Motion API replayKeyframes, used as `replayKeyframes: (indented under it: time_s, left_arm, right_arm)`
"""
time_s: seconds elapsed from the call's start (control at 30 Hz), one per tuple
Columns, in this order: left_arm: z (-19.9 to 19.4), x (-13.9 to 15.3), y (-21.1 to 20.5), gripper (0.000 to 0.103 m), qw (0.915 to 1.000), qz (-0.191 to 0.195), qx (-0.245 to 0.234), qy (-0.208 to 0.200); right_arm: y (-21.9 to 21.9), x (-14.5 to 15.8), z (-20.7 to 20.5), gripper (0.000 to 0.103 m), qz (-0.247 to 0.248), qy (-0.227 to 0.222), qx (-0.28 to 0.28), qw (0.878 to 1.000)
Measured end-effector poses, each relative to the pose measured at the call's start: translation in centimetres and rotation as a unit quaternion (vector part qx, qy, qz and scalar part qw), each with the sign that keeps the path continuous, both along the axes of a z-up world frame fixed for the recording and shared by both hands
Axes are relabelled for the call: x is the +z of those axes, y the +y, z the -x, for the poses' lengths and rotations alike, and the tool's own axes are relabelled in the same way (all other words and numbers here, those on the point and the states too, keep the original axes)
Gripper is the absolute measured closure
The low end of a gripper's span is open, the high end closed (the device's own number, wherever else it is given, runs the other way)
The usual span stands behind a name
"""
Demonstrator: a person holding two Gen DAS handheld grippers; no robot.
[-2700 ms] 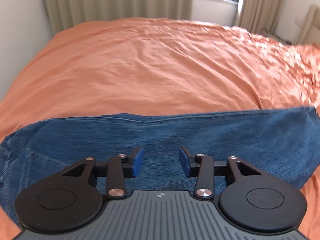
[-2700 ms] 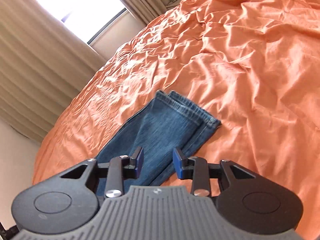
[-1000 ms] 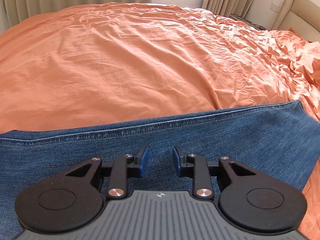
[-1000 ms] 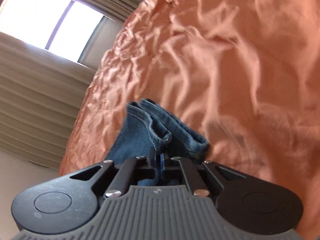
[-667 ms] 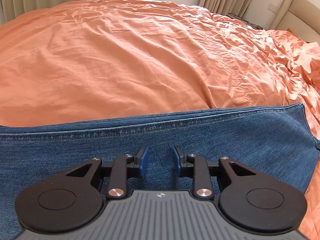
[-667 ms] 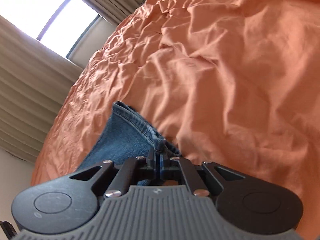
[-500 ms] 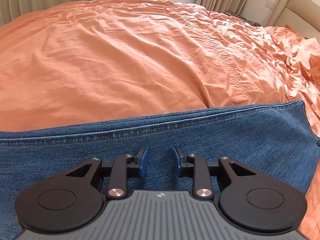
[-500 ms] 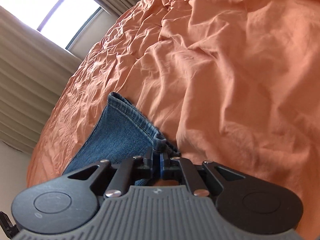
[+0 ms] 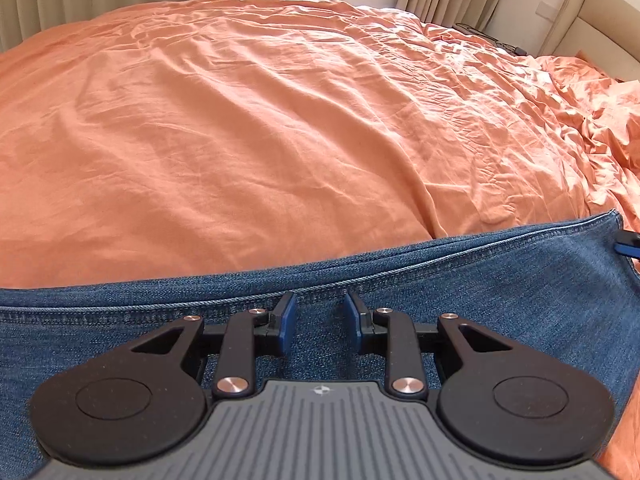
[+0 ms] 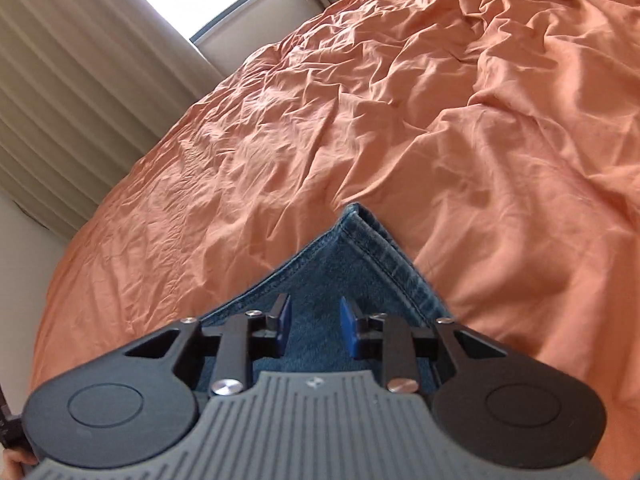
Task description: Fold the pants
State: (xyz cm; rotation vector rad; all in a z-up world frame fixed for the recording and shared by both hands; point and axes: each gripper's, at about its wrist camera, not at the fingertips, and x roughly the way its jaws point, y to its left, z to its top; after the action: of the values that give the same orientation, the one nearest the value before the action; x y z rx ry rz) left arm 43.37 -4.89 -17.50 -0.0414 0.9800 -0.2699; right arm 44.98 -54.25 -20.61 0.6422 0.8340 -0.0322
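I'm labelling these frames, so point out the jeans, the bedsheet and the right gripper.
jeans (image 9: pixel 500 280), left wrist view, flat denim below the seam.
bedsheet (image 9: pixel 280 120), left wrist view, smooth middle.
right gripper (image 10: pixel 314 326), right wrist view, gap between open fingertips.

The pants (image 9: pixel 460 276) are blue denim jeans lying flat on the orange bedspread (image 9: pixel 280 120), stretched sideways across its near edge with a stitched seam along their far side. In the right wrist view, their hemmed leg end (image 10: pixel 384 256) forms a pointed corner.
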Motion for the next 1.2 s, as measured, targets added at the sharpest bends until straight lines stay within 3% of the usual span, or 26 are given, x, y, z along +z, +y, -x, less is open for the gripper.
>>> replayKeyframes:
  time_s: [0.07,0.13,0.23,0.33,0.4,0.53,0.63,0.77,0.93,1.03,1.1,1.2]
  left_arm:
    - [-0.1,-0.2,0.3,0.07,1.0,0.008,0.001,0.0]
    - [-0.2,-0.2,0.6,0.071,0.9999,0.013,0.002,-0.002]
    - [-0.1,0.1,0.8,0.071,0.9997,0.022,0.006,-0.011]
    - [0.3,1.2,0.7,0.071,0.9991,0.035,0.003,-0.022]
    - [0.8,2.1,0.5,0.071,0.9983,0.05,-0.006,-0.029]
    - [2.2,3.3,-0.6,0.071,0.997,0.064,-0.026,-0.036]
    - [3.2,3.6,-1.6,0.071,0.9965,0.07,-0.037,-0.028]
    - [4.2,3.5,-2.7,0.071,0.9958,0.078,-0.045,-0.019]
    - [4.3,3.1,-3.5,0.071,0.9963,0.077,-0.038,-0.005]
    - [3.8,2.5,-3.9,0.071,0.9973,0.065,-0.036,0.002]
    - [2.9,2.0,-4.2,0.071,0.9979,0.057,-0.031,0.004]
    - [1.3,1.1,-4.6,0.071,0.9984,0.052,-0.021,0.004]
  right_arm:
    - [-0.7,-1.2,-1.4,0.085,0.002,0.012,-0.021,1.0]
    - [-1.5,-2.2,-2.1,0.102,0.002,0.027,-0.037,0.999]
    - [-2.1,-2.0,-1.9,0.103,-0.01,0.026,-0.036,0.999]
    - [-2.7,-0.3,0.0,0.088,-0.016,0.015,-0.032,0.999]
    - [-3.3,1.1,2.0,0.067,-0.027,0.003,-0.032,0.999]
    - [-4.6,3.0,7.9,0.064,-0.07,-0.019,-0.046,0.996]
    - [-5.3,2.8,12.2,0.057,-0.111,-0.025,-0.07,0.991]
    - [-5.4,0.4,15.2,0.051,-0.148,-0.011,-0.092,0.985]
    - [-5.7,-3.7,15.3,0.051,-0.206,-0.007,-0.125,0.971]
    - [-5.8,-4.8,14.2,0.056,-0.218,-0.018,-0.13,0.967]
    - [-5.8,-5.6,13.4,0.074,-0.224,-0.017,-0.132,0.965]
    - [-6.3,-6.0,13.0,0.091,-0.226,-0.022,-0.136,0.964]
